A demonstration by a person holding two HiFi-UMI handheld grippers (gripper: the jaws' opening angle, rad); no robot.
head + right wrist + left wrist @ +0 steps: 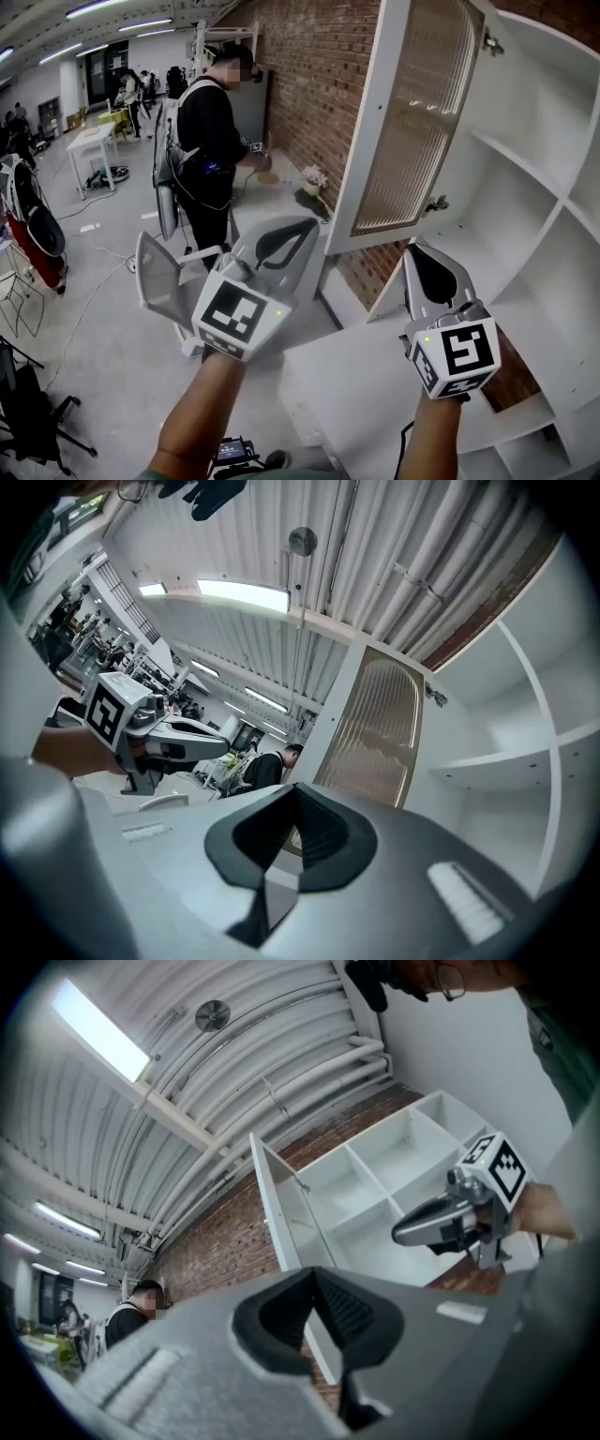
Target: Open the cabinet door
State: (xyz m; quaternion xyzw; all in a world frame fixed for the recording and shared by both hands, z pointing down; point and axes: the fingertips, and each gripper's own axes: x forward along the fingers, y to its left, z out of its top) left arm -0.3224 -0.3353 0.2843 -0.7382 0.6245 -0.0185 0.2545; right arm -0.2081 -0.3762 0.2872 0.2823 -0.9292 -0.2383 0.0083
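Left gripper (286, 242) low before us, jaws together, empty | right gripper (429, 272) likewise closed on nothing, just below cabinet door (412, 122) | door swung wide off shelves (525, 159) | seemingly untouched; we judge opening done, grippers held clear.

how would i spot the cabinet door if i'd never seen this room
Find the red brick wall, then the white shelf cabinet against it. The cabinet door is the white-framed panel swung wide open from it, the only part with a ribbed, arch-topped pane.
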